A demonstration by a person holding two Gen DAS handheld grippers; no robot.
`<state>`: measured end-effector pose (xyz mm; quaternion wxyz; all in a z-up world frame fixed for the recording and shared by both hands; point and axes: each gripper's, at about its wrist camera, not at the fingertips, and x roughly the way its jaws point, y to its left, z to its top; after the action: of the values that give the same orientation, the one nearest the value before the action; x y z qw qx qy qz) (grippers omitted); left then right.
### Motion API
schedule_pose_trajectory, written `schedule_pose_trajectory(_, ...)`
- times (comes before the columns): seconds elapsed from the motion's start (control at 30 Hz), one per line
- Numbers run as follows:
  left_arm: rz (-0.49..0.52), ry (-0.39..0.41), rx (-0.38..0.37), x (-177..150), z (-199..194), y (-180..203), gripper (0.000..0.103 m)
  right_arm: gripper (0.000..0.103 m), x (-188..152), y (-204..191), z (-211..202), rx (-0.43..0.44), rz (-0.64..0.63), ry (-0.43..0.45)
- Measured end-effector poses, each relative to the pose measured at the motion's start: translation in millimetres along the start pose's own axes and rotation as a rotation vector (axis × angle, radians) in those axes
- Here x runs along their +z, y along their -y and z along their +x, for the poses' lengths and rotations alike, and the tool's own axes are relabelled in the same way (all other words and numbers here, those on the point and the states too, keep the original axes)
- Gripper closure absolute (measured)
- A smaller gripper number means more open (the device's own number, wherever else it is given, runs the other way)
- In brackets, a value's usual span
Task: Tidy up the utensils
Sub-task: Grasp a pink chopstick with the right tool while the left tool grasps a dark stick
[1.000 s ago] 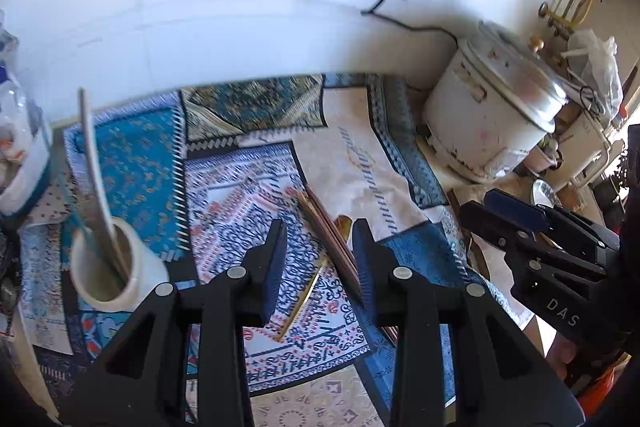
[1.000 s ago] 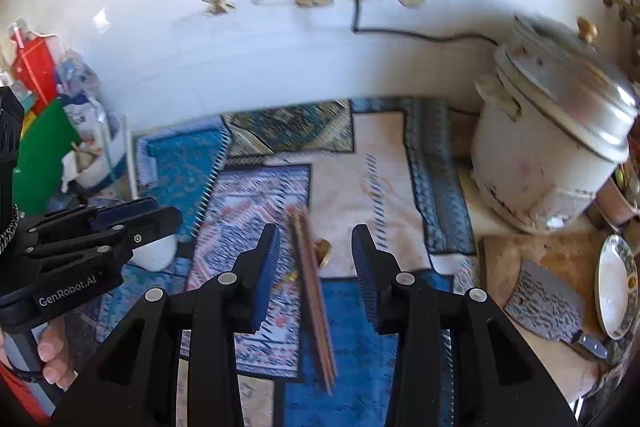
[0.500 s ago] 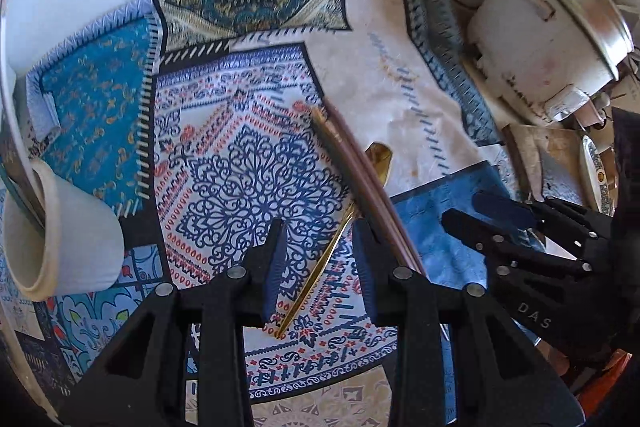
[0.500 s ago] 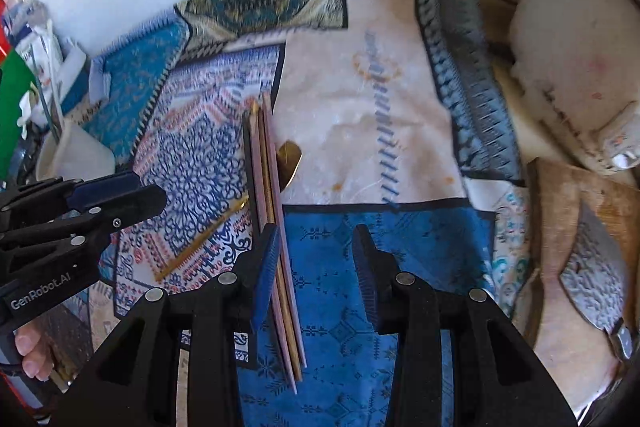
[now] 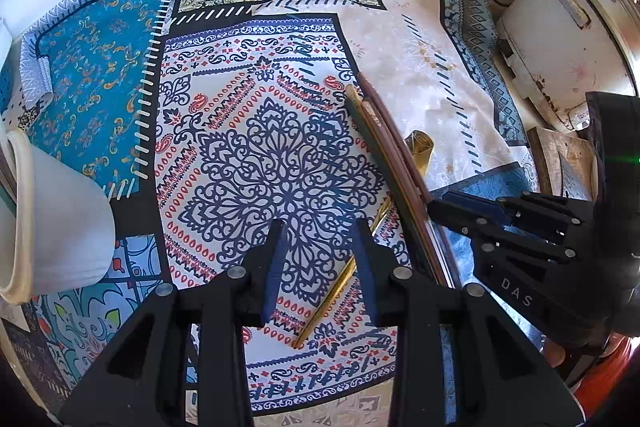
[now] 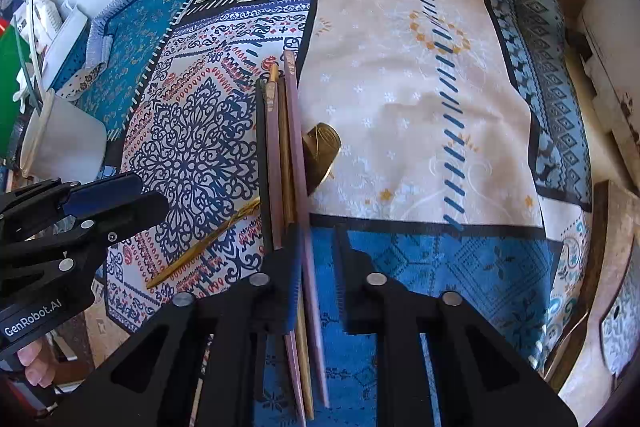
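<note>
Sorting has barely begun: chopsticks and spoon lie on the cloth; left gripper apart, right gripper closing beside chopsticks.

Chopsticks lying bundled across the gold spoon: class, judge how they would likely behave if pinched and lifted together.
Probably stiff and light: the chopsticks are thin, straight sticks. Likely to fan apart or slip, since several lie loose side by side. Lifting may nudge the gold spoon under them.

The chopsticks run under the right gripper, their near ends hidden; the white cup is cut off at the left wrist view's edge.
</note>
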<state>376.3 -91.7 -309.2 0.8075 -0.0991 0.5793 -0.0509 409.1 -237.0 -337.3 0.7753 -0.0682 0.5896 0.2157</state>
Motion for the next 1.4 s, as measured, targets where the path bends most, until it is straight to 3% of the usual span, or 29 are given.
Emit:
schedule_pose_trajectory(0.4,-0.024,-0.012,-0.011,-3.6,-0.5,-8.3,0.07,0.098,6.9,-10.7,10.8,-0.026,-0.051,0.0)
schedule_pose_trajectory(0.73,0.017,-0.038,-0.053,7.9,11.5,12.8,0.07,0.098,-19.6,3.7,-10.6,-0.001,0.03,0.032)
schedule_pose_trajectory(0.97,0.002,-0.084,-0.097,21.5,34.5,23.6,0.081,0.098,-34.9,5.5,-13.0,-0.007,0.005,0.02)
schedule_pose_trajectory(1.4,0.009,-0.081,-0.1,42.1,50.4,37.2,0.085,0.097,-30.6,12.4,-10.2,0.012,0.007,-0.002)
